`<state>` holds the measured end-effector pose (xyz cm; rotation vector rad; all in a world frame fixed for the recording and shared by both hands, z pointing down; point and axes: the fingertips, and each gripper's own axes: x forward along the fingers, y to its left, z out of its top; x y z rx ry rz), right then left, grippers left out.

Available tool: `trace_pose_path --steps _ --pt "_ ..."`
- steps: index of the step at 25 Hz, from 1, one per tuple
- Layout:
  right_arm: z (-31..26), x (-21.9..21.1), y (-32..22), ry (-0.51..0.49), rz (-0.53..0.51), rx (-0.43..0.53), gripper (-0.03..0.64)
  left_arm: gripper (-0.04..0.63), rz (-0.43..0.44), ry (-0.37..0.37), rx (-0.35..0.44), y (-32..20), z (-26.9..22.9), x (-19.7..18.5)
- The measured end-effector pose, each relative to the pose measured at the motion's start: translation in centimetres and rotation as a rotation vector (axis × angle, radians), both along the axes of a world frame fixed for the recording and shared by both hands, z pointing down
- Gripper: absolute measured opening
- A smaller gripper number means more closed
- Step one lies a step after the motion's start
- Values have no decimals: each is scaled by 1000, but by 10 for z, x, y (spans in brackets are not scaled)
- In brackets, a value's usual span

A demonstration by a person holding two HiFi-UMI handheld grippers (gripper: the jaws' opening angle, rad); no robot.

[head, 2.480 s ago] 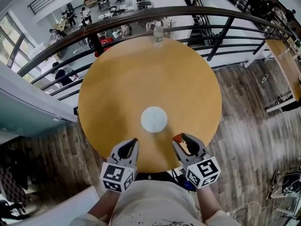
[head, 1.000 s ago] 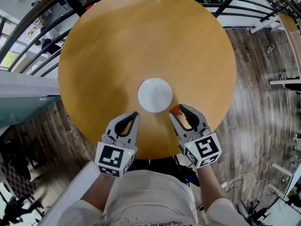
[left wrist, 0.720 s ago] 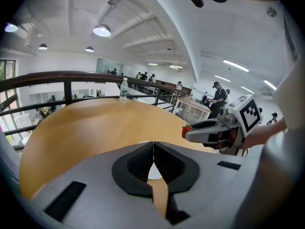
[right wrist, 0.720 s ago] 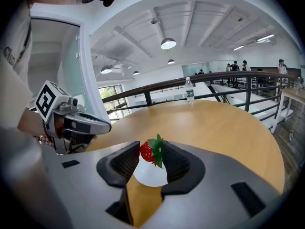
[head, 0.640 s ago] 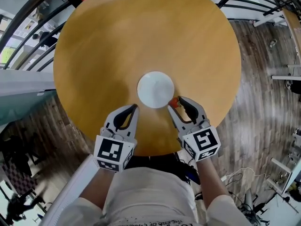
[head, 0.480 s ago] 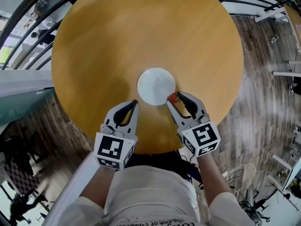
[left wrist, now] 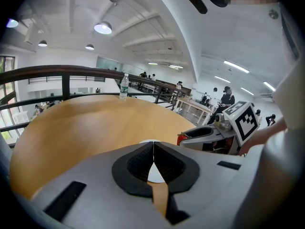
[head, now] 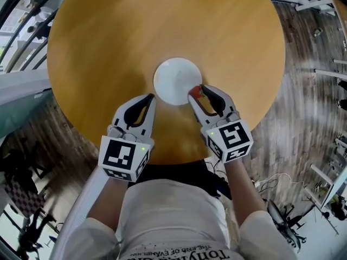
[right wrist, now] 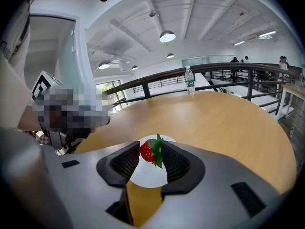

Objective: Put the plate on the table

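A small white plate lies flat near the middle of the round wooden table; it also shows past the jaws as the plate and the plate. My right gripper is shut on a red strawberry with green leaves, held over the plate's right near rim. My left gripper is shut with nothing in it, its tip just short of the plate's left near edge. In the left gripper view the strawberry peeks from the right gripper's tip.
A water bottle stands at the table's far edge, by a dark curved railing. Wood plank floor lies to the right of the table. People and desks are far off past the railing.
Both grippers have moved forward and down toward the plate; the right one, still holding the strawberry, now overlaps the plate's rim. The table fills more of the head view.
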<state>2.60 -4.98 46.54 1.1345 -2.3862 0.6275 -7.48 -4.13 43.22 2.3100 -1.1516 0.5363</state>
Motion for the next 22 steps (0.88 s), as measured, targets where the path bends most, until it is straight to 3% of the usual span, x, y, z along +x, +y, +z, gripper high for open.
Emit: trace_pose_path --steps 22 --pt "44 -6 -15 96 -34 10 163 25 -13 1 -30 -2 15 -3"
